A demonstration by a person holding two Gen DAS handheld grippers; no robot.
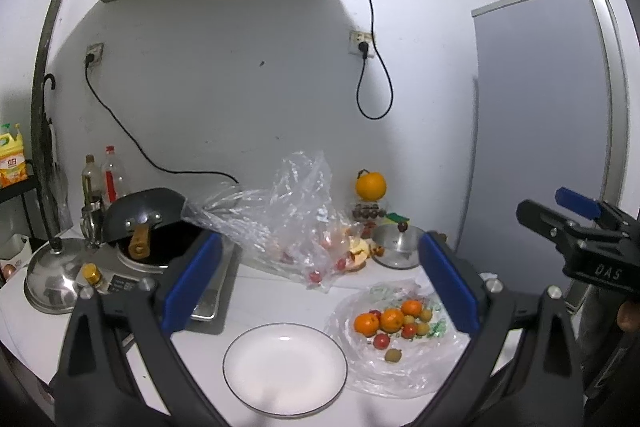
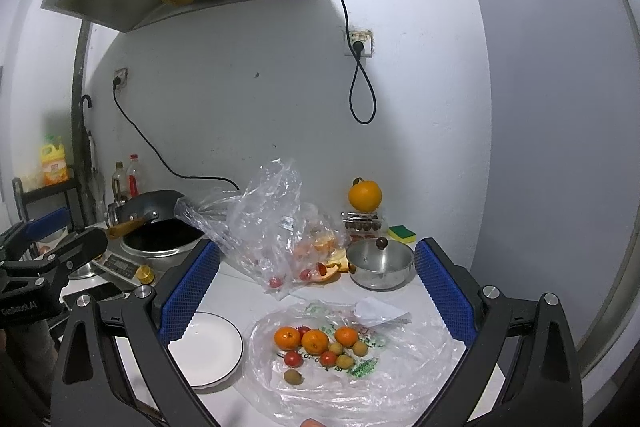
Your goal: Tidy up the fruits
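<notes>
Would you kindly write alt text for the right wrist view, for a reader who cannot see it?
Open right gripper hovers above small oranges and cherry tomatoes on a flattened plastic bag, beside an empty white plate. Behind stand a lidded steel pot and a wok.

Both hand-held grippers, L & R, wide apart, unladen.

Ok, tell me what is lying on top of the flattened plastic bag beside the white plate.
On the flattened plastic bag lie three mandarins, a few cherry tomatoes and several small brownish-yellow fruits. A crumpled white scrap rests at its far edge. Whatever is beneath the bag is hidden.
</notes>
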